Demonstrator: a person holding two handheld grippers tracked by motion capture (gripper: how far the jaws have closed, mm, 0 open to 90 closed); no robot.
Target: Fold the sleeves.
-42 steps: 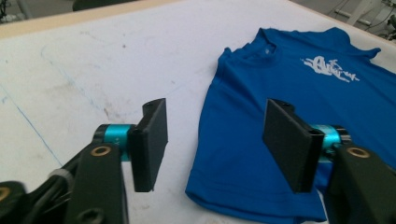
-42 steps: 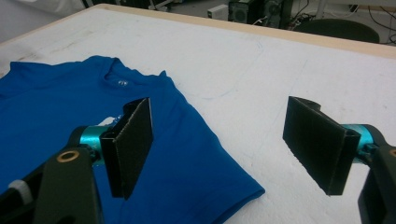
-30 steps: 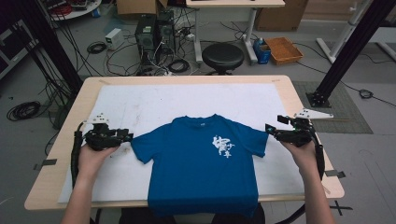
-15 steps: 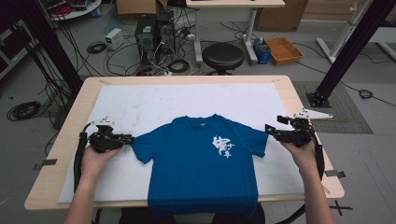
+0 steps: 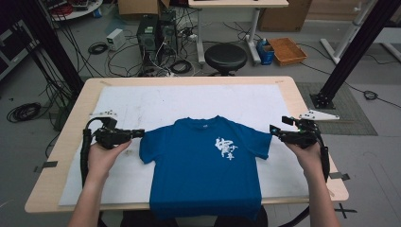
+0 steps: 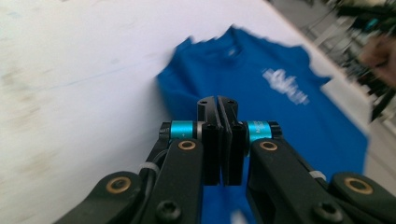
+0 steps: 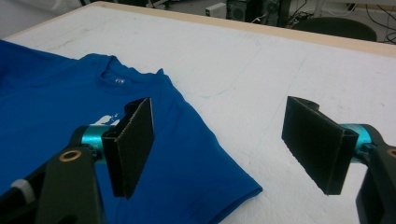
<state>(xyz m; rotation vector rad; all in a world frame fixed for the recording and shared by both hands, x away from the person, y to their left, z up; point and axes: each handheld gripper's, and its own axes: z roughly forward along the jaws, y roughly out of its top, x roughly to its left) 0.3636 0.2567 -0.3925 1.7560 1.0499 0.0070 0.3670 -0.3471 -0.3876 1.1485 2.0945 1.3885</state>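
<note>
While the blue T-shirt (image 5: 205, 165) lies flat and face up on the white mat (image 5: 189, 101) covering the table (image 5: 71, 127), with its hem hanging over the near edge, a gripper waits at each sleeve. The left hand (image 5: 101, 158) comes in from the near side, forearm angled up toward the shirt, and levels the left gripper (image 5: 140, 134) sideways at the left sleeve's edge. Its jaws have just been closing and now meet pad to pad; whether any cloth is pinched between them I cannot tell from the blurred left gripper view. On the other side, the right hand (image 5: 307, 156) holds the right gripper (image 7: 231, 144) level just beside the right sleeve, jaws spread wide with nothing between them.
</note>
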